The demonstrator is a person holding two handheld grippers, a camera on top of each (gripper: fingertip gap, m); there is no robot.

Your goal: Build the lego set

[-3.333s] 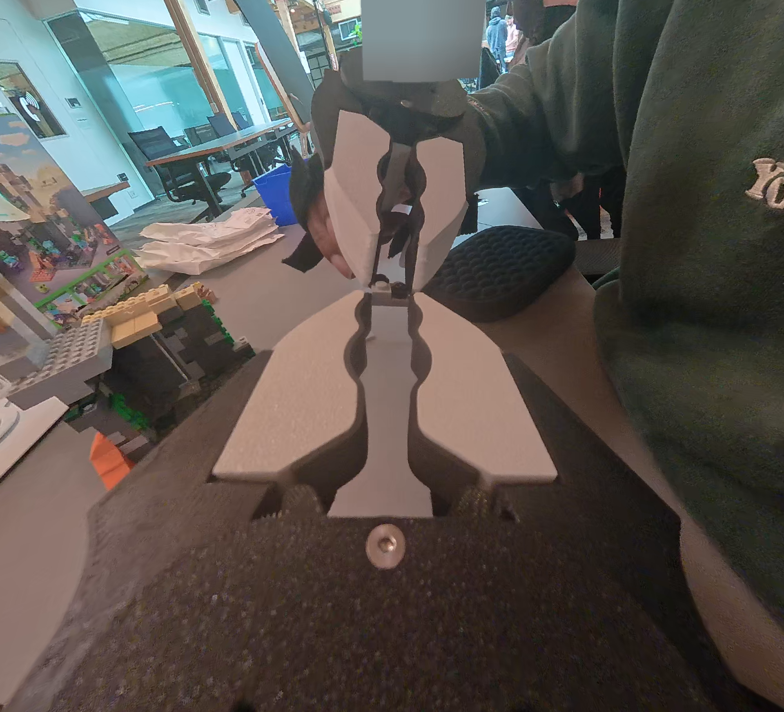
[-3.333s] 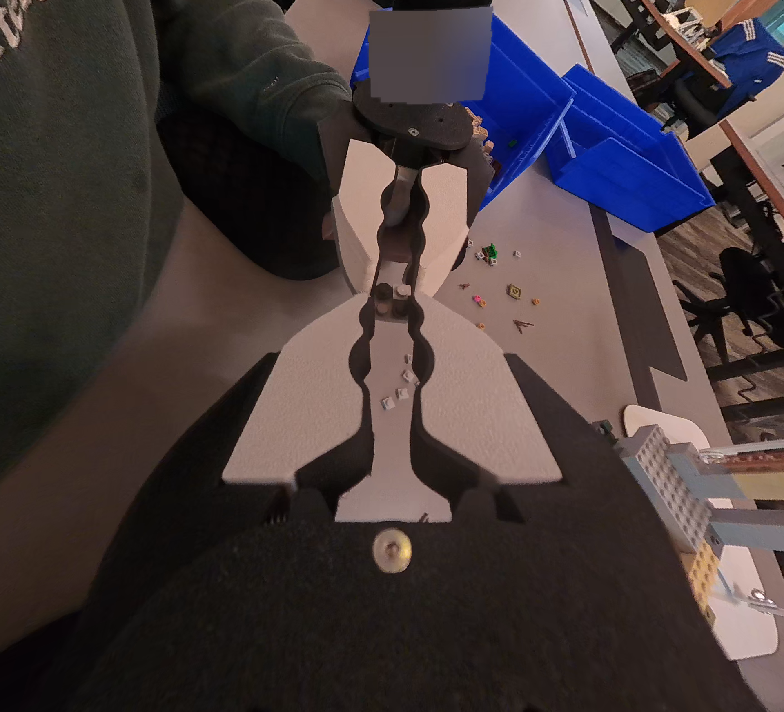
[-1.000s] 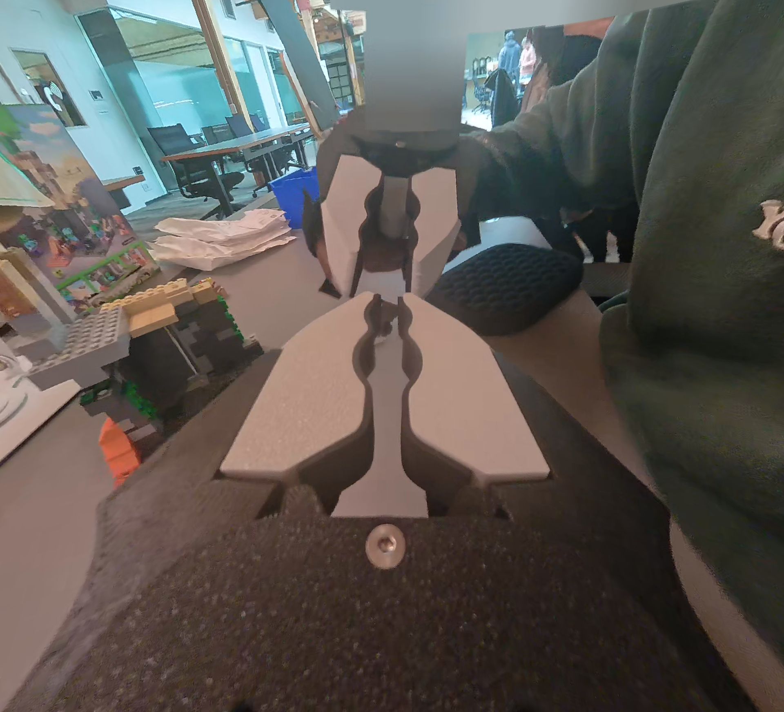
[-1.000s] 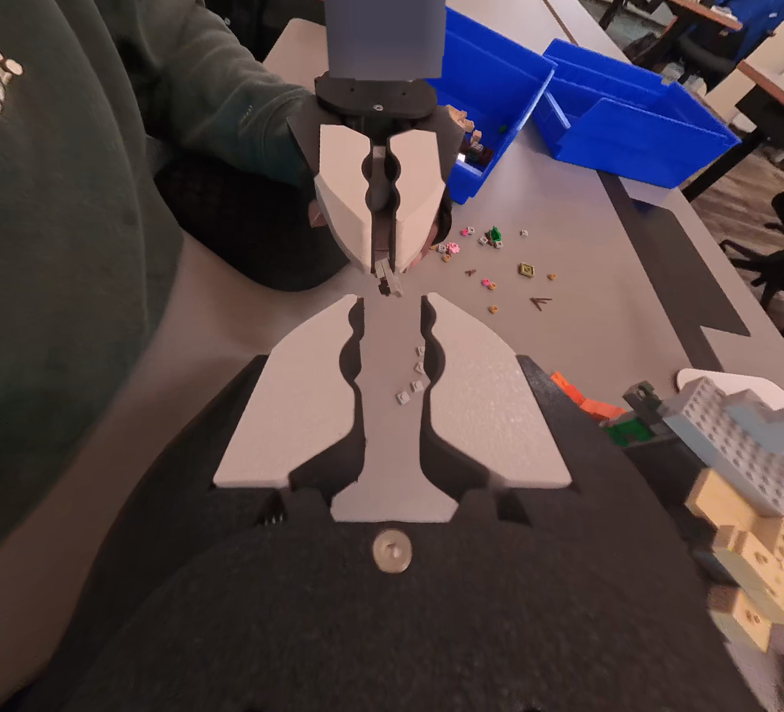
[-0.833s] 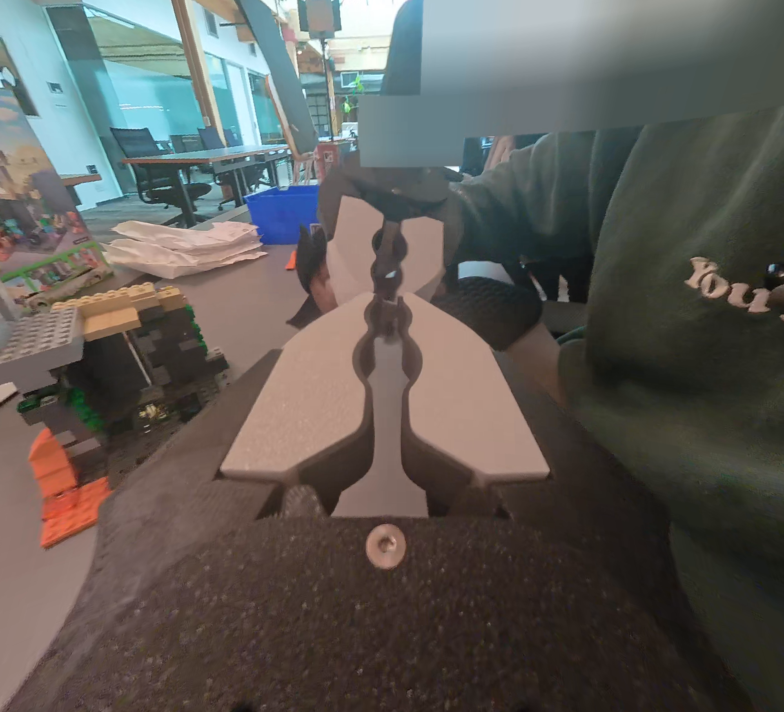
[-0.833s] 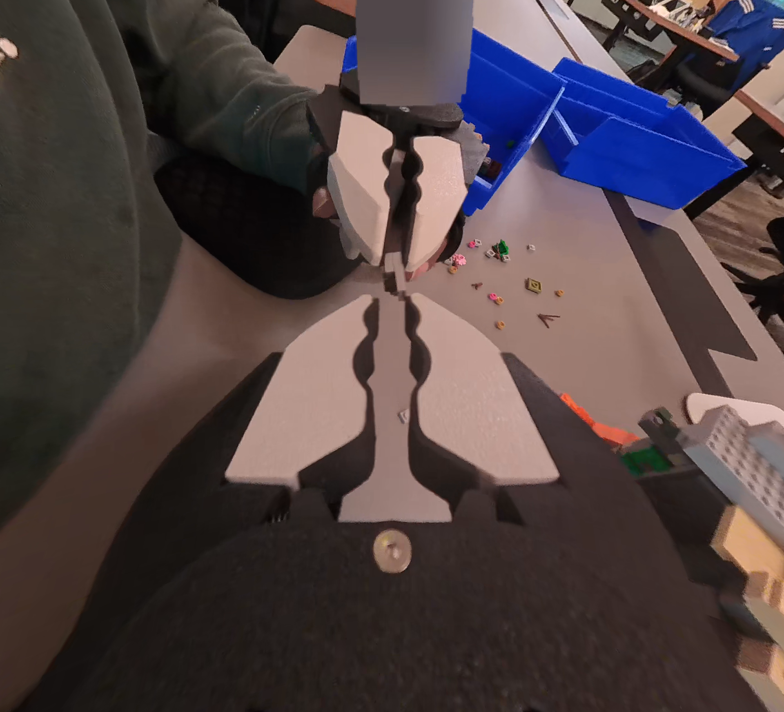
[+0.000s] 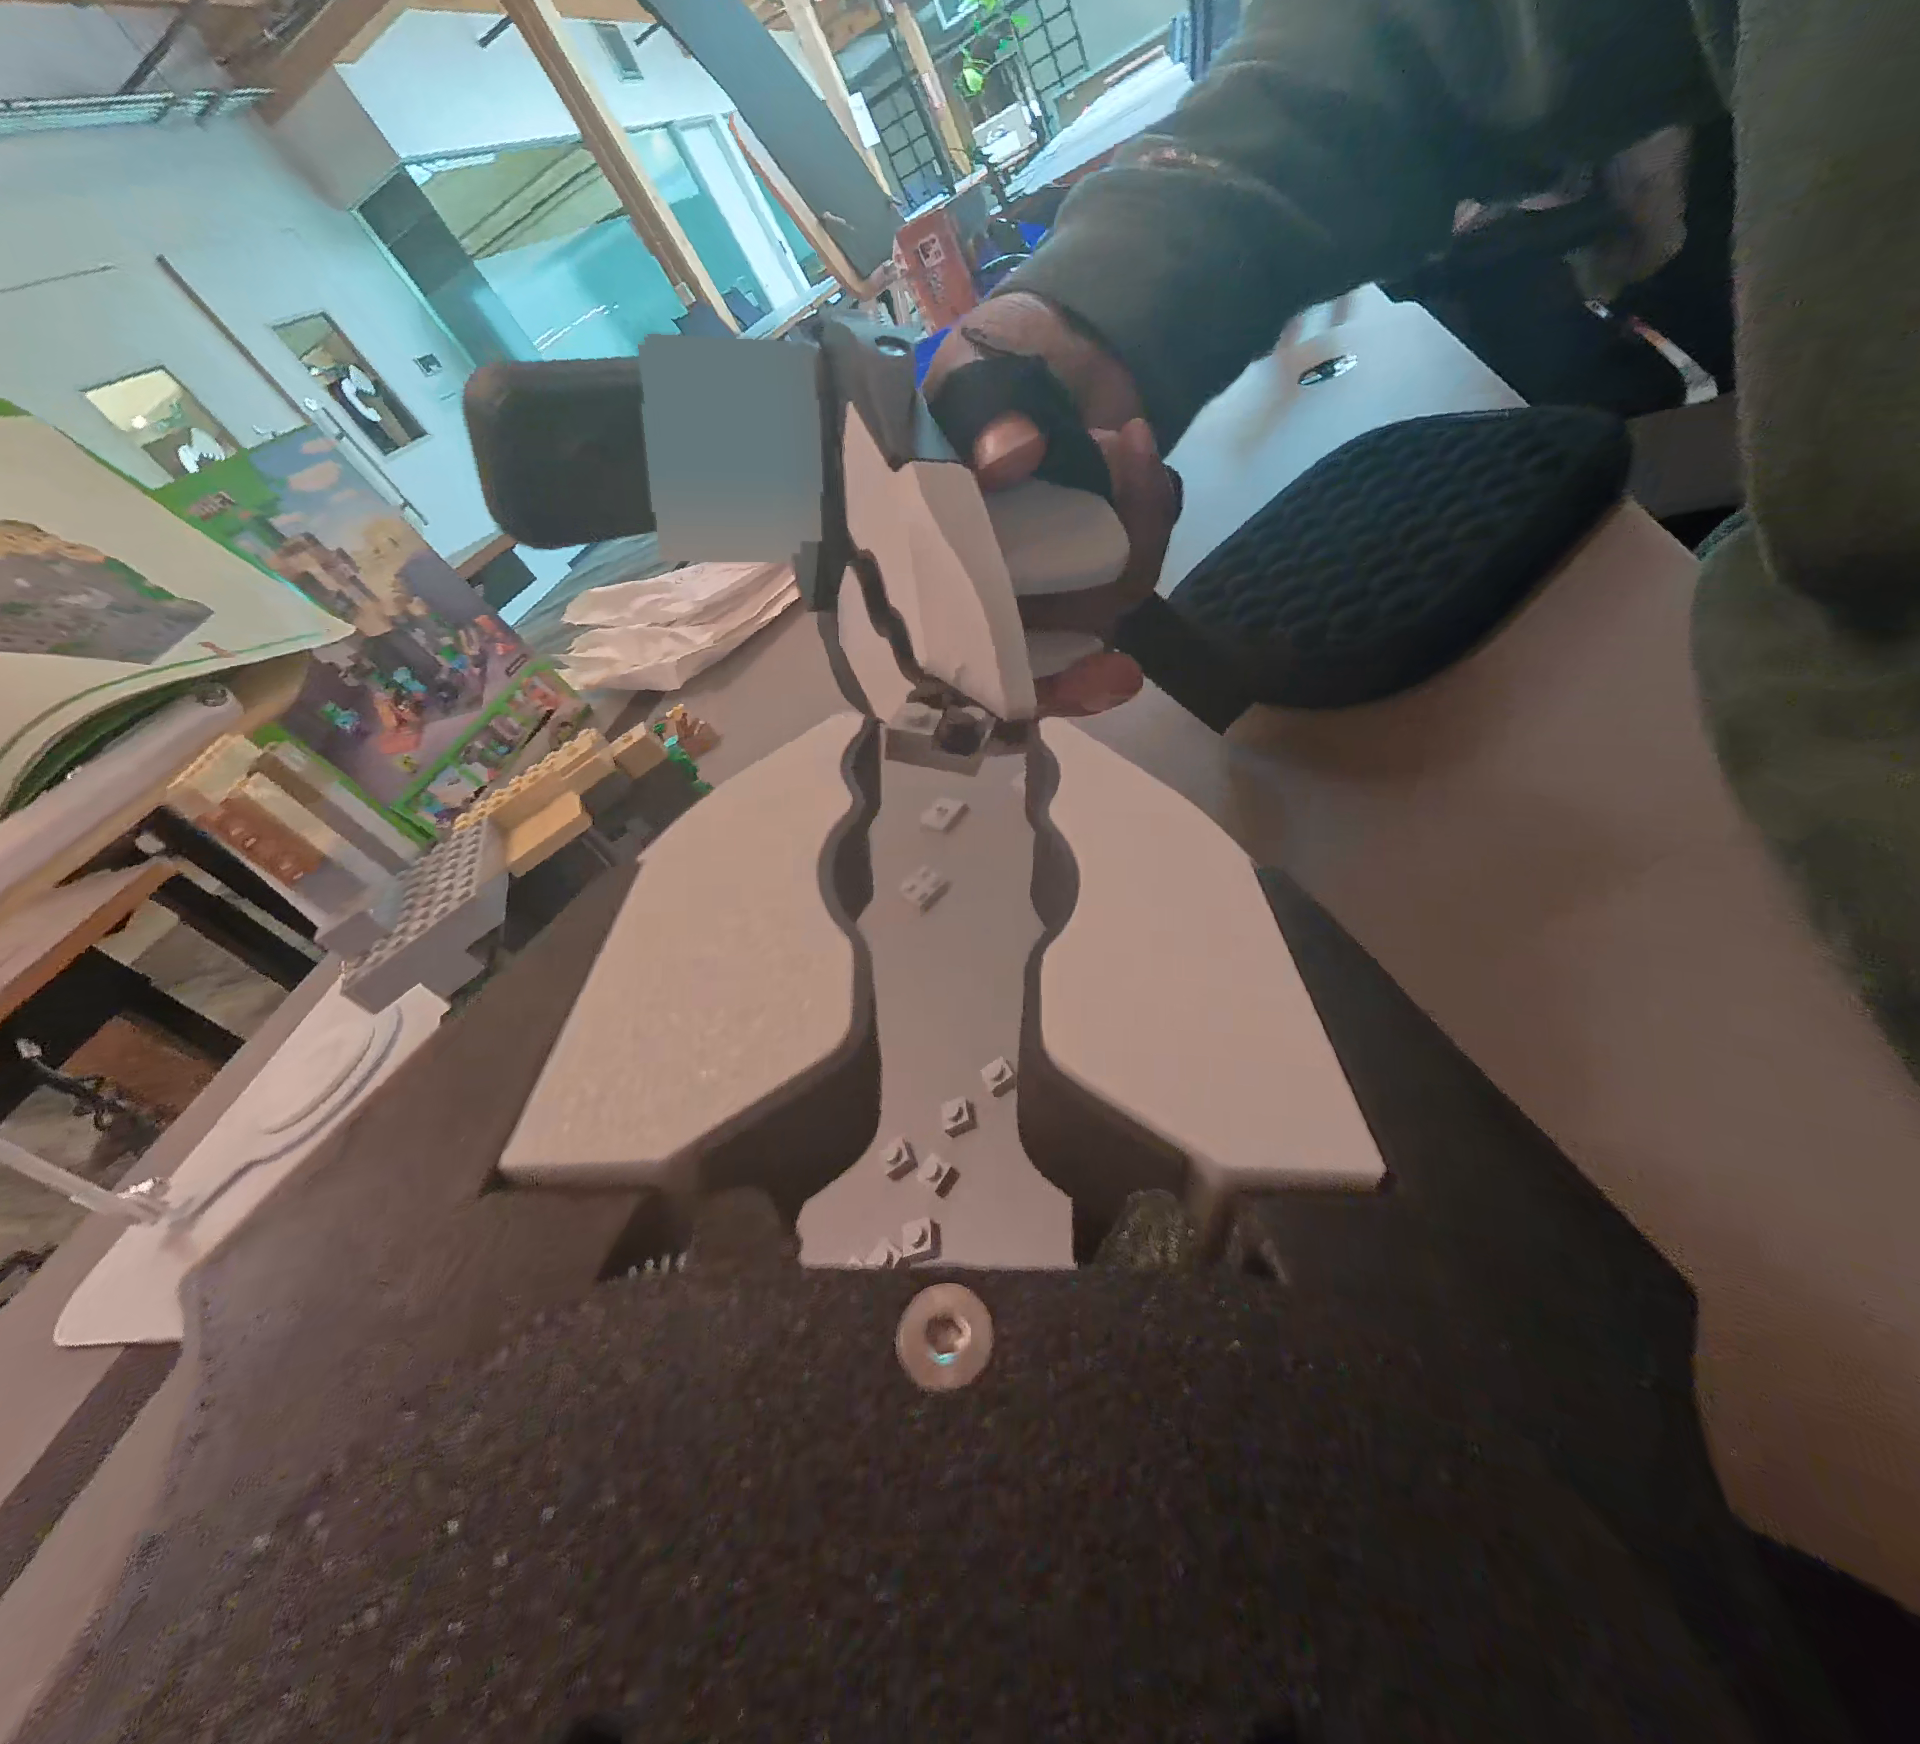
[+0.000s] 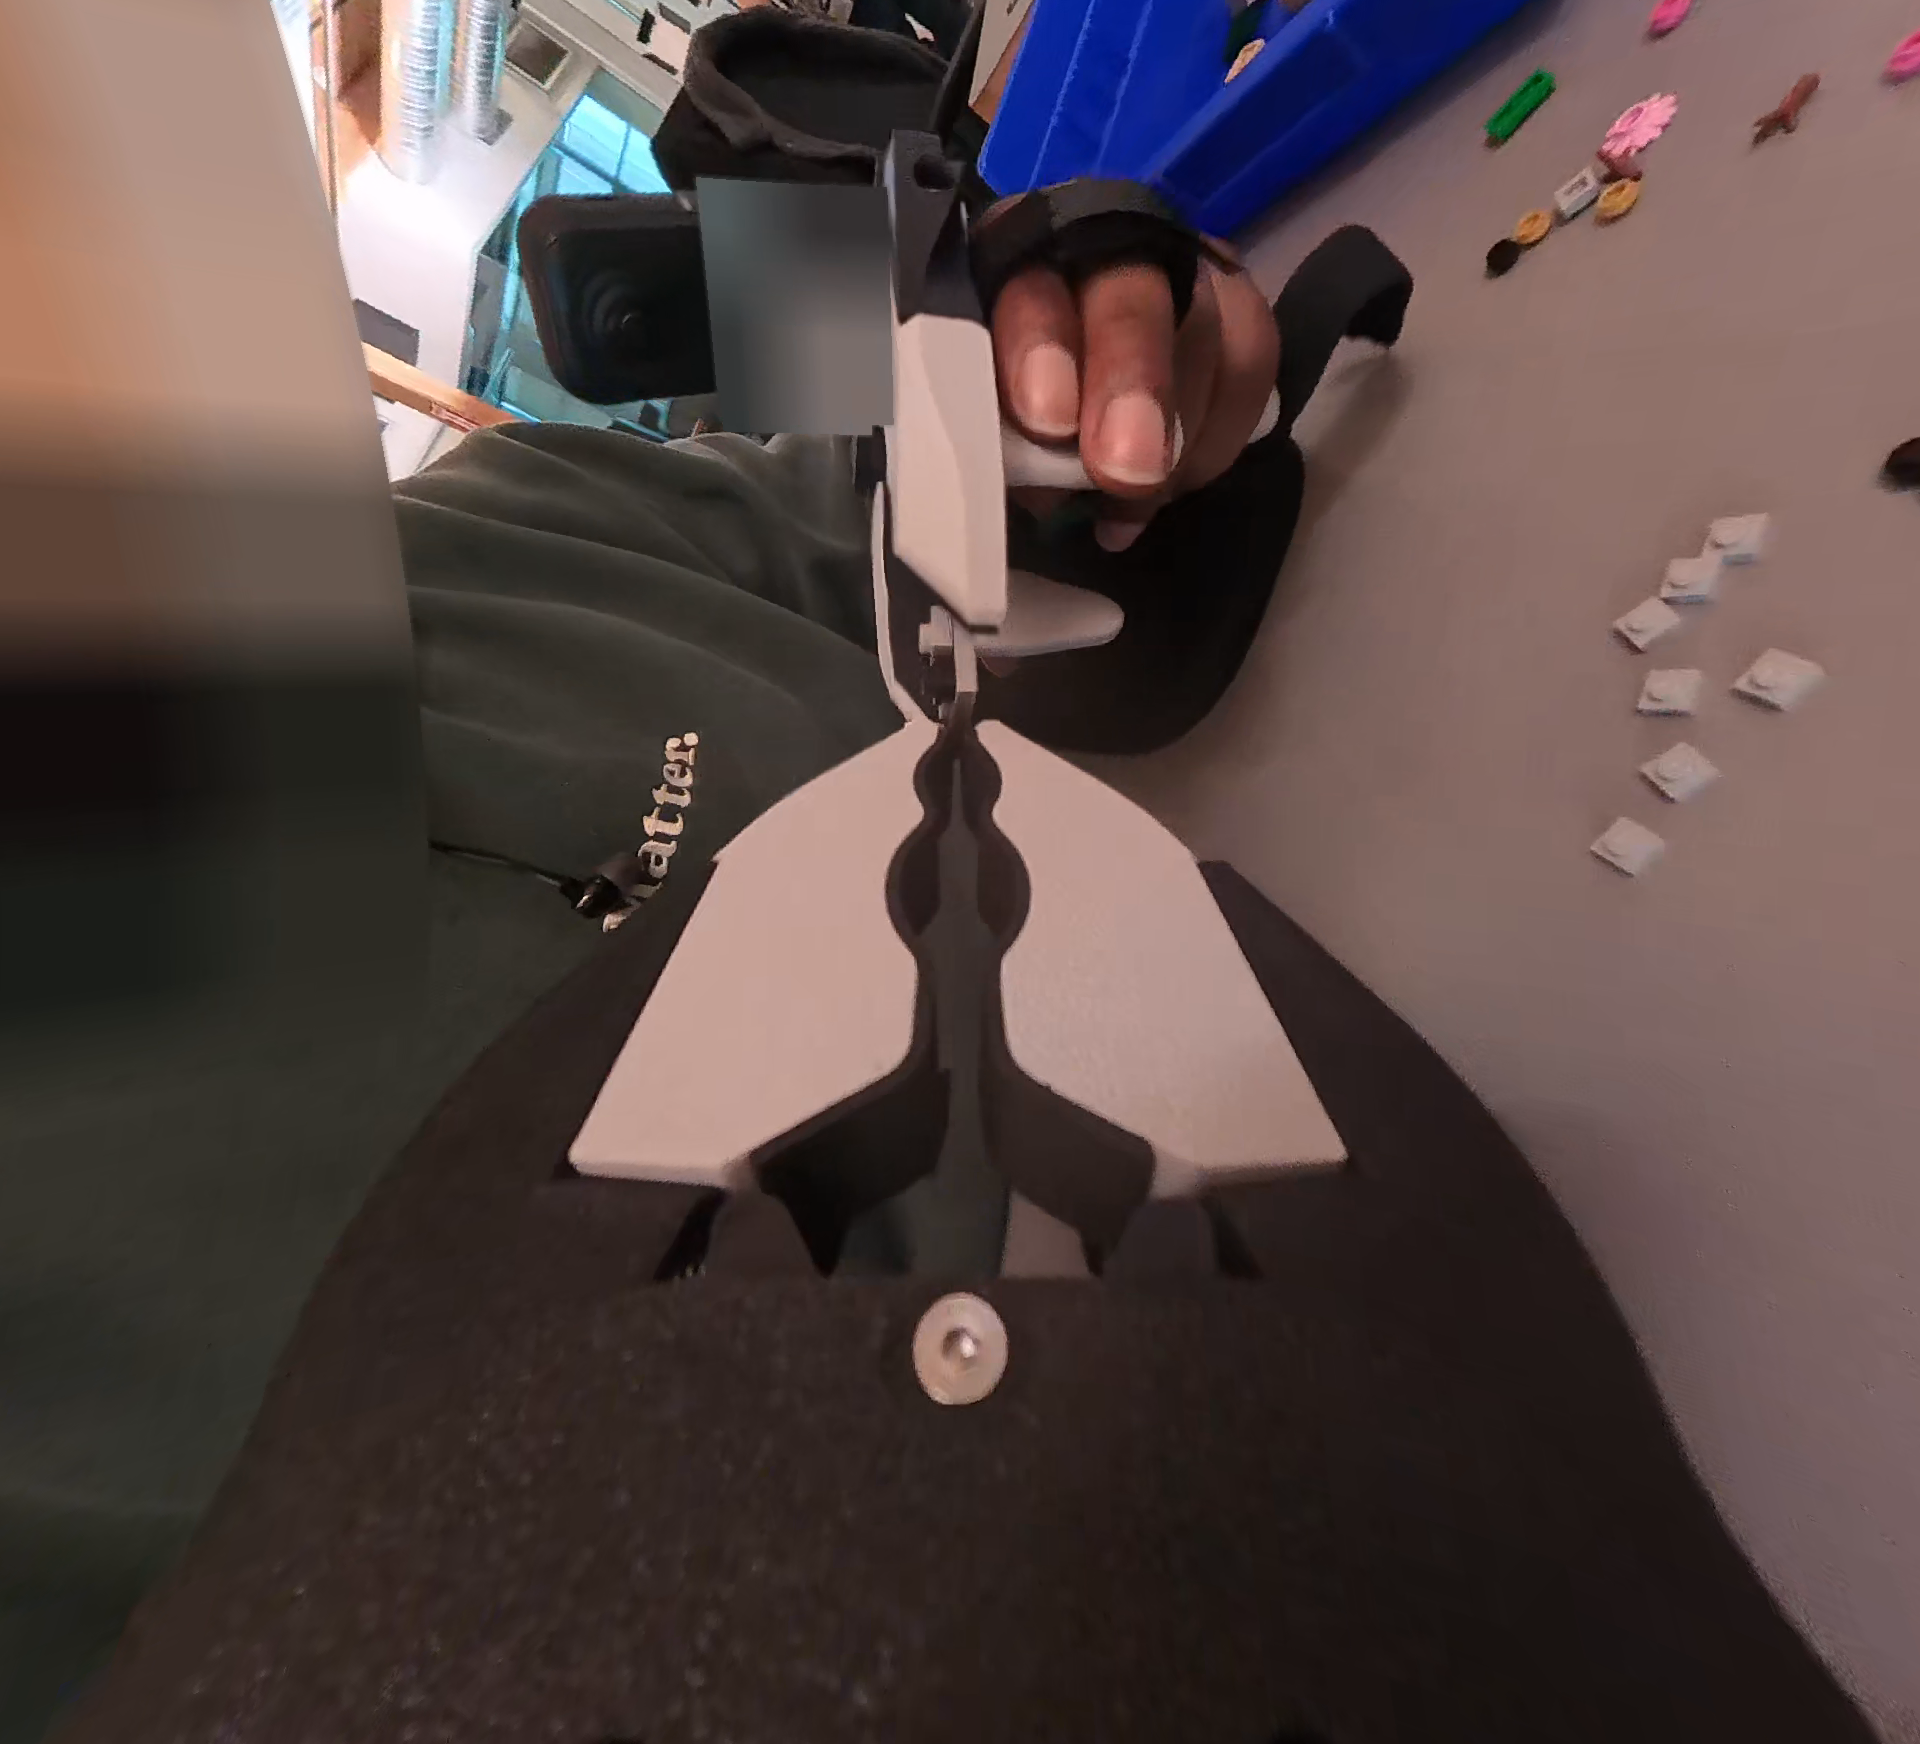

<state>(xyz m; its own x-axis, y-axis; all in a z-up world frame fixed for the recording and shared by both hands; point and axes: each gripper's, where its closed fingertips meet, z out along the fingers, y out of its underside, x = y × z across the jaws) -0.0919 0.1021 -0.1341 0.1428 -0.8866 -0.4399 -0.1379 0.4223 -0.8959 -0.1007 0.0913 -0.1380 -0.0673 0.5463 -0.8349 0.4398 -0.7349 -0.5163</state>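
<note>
left wrist view: the left gripper (image 7: 945,744) is at the centre, its jaws moderately apart. a small grey lego piece (image 7: 930,744) with a dark stud sits between the tips. whether the pads press it, i cannot tell. the right gripper (image 7: 940,702) comes down from 12 o'clock, turned sideways, and its tips meet the same piece. a gloved hand (image 7: 1049,468) holds it. loose grey plates (image 7: 940,816) lie on the grey table (image 7: 1403,863) under the jaws. a half-built lego building (image 7: 540,821) stands at 9 o'clock, and a black cushion (image 7: 1403,551) at 2 o'clock.

right wrist view: the right jaws are narrow, pinching the thin piece by its edge at the centre. the left gripper is seen side-on at 12 o'clock, touching the piece. a blue bin (image 8: 1247,32) is at 1 o'clock.
</note>
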